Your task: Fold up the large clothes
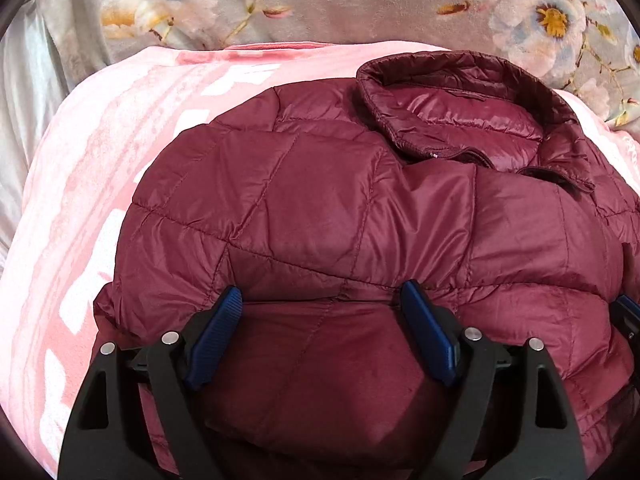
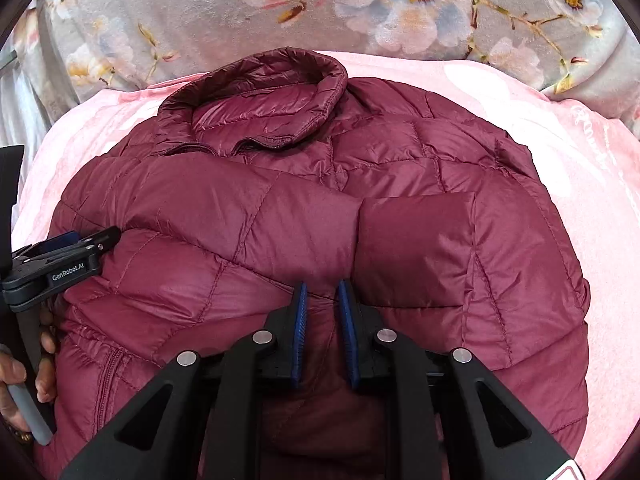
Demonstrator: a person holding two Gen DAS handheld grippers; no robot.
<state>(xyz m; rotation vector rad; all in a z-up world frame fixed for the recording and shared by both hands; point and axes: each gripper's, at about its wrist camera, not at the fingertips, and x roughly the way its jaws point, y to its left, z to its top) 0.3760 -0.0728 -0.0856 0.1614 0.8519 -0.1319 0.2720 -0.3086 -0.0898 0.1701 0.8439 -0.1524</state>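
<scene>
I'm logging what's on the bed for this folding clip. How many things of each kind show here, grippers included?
Jacket, maroon: 1
Pink blanket: 1
Floral blanket: 1
Grippers: 2, left gripper and right gripper
Total: 5

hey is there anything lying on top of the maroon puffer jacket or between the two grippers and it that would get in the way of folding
Nothing visible does. The maroon puffer jacket lies bare on the pink blanket, nothing on top of it. The left gripper stands wide open directly over the fabric, and the right gripper, jaws narrowly apart, sits right at it too.
</scene>
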